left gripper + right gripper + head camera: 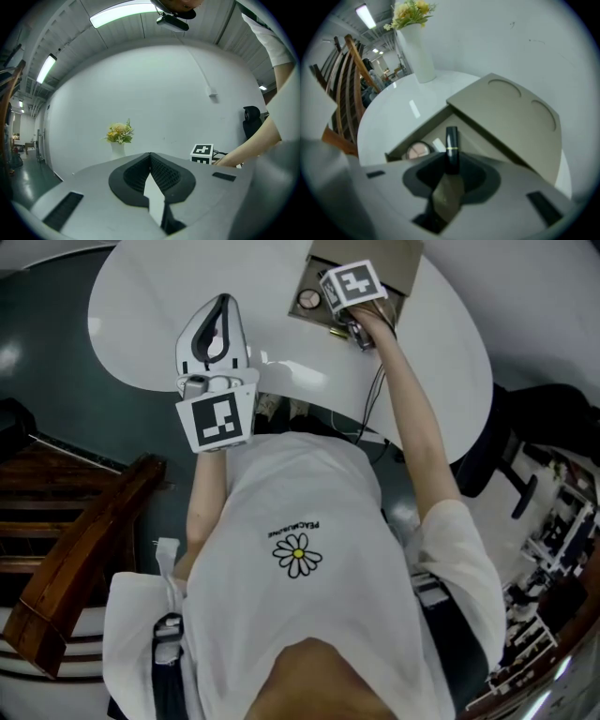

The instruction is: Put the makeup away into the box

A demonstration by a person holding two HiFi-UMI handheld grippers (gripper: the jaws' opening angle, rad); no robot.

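Box (424, 131) at the counter's (141, 315) far edge holds a round compact (418, 150). Right hand-held gripper (451, 161) clamps a black lipstick (451, 140) over it. Left hand-held gripper (150, 157) is closed and empty.

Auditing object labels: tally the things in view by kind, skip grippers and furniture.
Black lipstick tube with gold band: 1
Round pink powder compact: 1
Tan box with raised lid: 1
White vase of yellow flowers: 1
Total: 4

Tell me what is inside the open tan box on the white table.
A round compact with pinkish powder lies in the tan box, a small white item beside it. The right gripper, gripping a black gold-banded lipstick, covers the rest.
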